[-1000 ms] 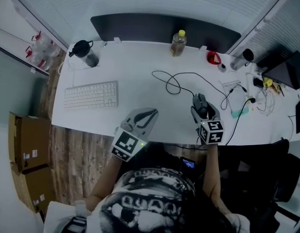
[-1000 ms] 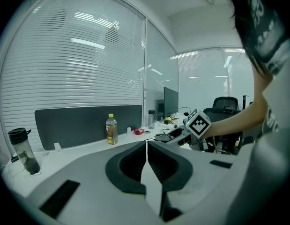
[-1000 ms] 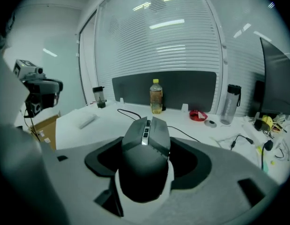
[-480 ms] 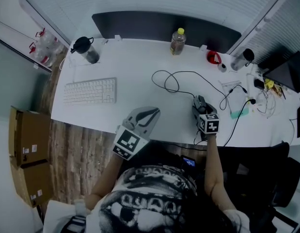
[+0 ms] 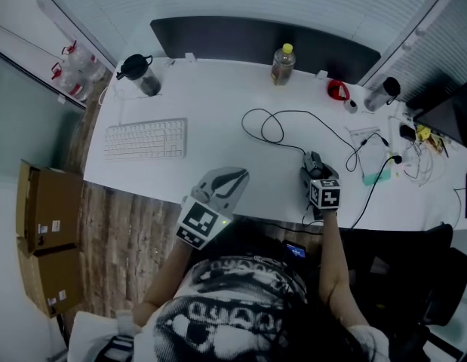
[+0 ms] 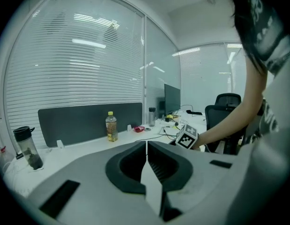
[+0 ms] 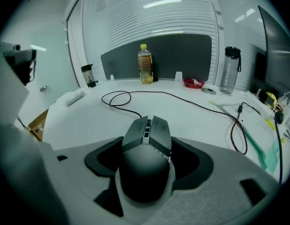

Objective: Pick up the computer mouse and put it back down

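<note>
Squeezing the dark grey computer mouse (image 7: 145,161) at its sides with its fingers, the right gripper (image 5: 316,173) holds it near the white counter's (image 5: 218,104) front edge, likely so it won't slip. Only the right gripper view shows this hold. The left gripper (image 6: 146,149) hangs clenched and empty off the edge.

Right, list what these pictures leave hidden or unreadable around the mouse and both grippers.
Underside of the mouse: right gripper view, the right gripper body covers it, so resting on the desk or lifted cannot be told.
Head view: the marker cube hides most of the mouse.
Desk under the left gripper: left gripper view, its own body blocks it.
Clutter at the desk's right end: head view, too small to name.
</note>
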Motion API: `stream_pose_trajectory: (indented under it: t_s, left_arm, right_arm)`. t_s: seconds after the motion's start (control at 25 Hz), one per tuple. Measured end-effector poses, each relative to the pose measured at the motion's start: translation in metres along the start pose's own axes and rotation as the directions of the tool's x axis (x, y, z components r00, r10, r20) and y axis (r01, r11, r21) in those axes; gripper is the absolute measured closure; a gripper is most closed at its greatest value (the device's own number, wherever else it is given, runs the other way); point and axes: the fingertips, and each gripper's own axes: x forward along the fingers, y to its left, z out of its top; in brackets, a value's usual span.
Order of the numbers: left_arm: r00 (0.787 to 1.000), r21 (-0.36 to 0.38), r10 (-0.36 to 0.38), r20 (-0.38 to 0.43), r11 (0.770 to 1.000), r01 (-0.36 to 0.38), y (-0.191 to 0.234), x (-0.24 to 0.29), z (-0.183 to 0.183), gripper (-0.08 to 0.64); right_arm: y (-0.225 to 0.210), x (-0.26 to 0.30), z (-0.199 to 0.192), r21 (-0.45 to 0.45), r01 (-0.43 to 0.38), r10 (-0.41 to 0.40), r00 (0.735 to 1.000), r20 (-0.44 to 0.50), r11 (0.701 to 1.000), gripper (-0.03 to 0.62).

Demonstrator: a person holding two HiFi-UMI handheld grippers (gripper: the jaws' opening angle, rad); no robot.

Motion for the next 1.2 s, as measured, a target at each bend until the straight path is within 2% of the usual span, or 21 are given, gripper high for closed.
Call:
stream_pose_trajectory:
  t_s: [0.16,0.4,0.6,0.84,1.2]
  left_arm:
    - [1.0,0.008,-0.008,0.0,1.0,0.008,-0.006,-0.004,0.001,0.554]
    - [1.0,0.011,-0.013,-0.011,1.0,0.013,-0.015,-0.01,-0.001,0.554]
    - [0.999,0.008,-0.038,-0.029,0.999,0.038,-0.03,-0.01,-0.005,0.554]
    - [0.995,0.006,-0.08,-0.06,0.997,0.08,-0.043,-0.009,-0.012,0.554]
    - [0.992,0.02,-0.1,-0.08,0.995,0.102,-0.037,-0.025,-0.021,0.554]
  right_arm:
    - [-0.002,-0.004,0.001,0.038,0.028,-0.028,1.0,0.0,0.999,0.269]
    - [0.006,-0.038,0.023,0.066,0.056,-0.063,0.991,0.115,0.996,0.273]
    - [0.032,-0.073,0.035,0.101,0.001,-0.024,0.975,0.223,0.995,0.311]
    - [0.068,-0.1,0.039,0.112,-0.067,0.032,0.957,0.289,0.991,0.336]
    - [0.123,-0.121,0.027,0.121,-0.124,0.083,0.95,0.3,0.985,0.359]
